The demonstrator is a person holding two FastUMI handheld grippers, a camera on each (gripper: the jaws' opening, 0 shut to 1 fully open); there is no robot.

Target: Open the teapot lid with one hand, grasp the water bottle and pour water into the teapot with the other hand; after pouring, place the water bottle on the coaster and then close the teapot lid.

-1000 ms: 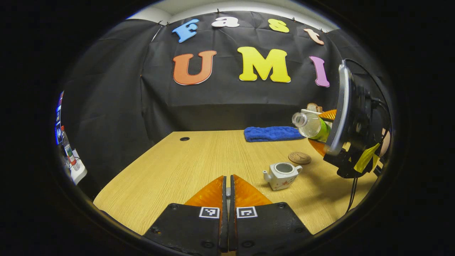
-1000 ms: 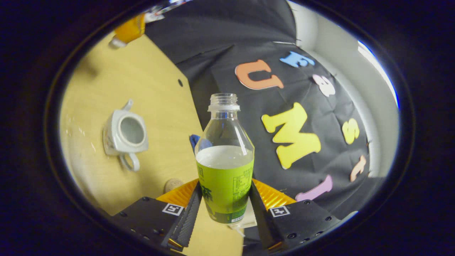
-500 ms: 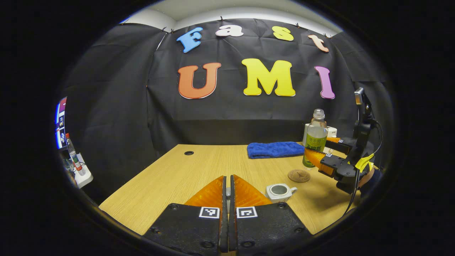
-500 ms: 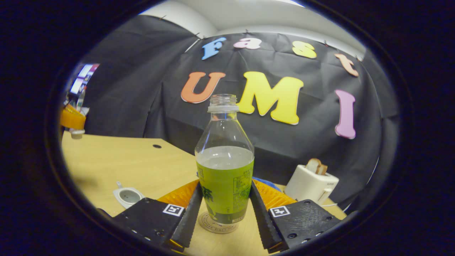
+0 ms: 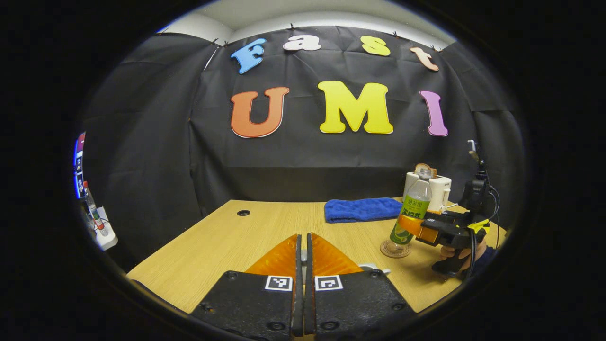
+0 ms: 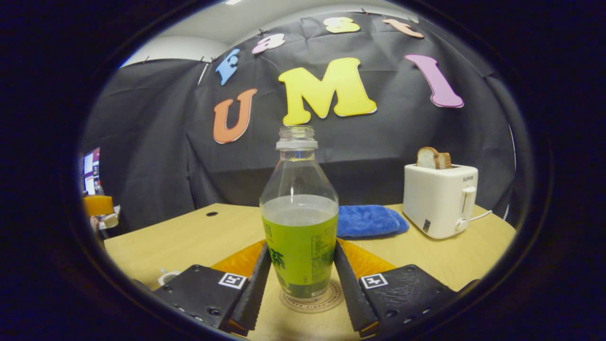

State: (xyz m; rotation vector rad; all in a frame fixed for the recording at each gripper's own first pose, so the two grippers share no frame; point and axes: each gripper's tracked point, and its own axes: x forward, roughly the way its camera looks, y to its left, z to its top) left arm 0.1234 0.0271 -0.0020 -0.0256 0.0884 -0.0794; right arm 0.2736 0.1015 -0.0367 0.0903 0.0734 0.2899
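my right gripper point(image 6: 299, 279) has both fingers point(image 6: 255, 284) pressed against the sides of the water bottle point(image 6: 299, 222), one on each flank of its green label, and the bottle stands upright with its open neck uncapped and water up to about the top of the label. its base sits on the round coaster point(image 6: 331, 299), which lies flat on the worktop point(image 6: 189, 241). in the left gripper view the same bottle point(image 5: 411, 214) leans a little as seen from there, over the coaster point(image 5: 396, 249), with my right gripper point(image 5: 416, 227) clamped on its lower half and my hand point(image 5: 461, 253) wrapped round the handle behind it. my left gripper point(image 5: 303, 251) has its fingers closed together with only a thin slit between them; something small and pale shows in that slit, but i cannot tell what it is. just past my left fingers, low and partly hidden behind them, the rim of the teapot point(image 5: 374, 269) peeks out; in the right gripper view a bit of the teapot point(image 6: 166, 276) shows at the lower left beside my right gripper. farther back on the worktop lies a folded blue towel point(image 6: 369, 220), and to its right a white toaster point(image 6: 440, 199) with bread slices point(image 6: 433, 158) standing in its slots.
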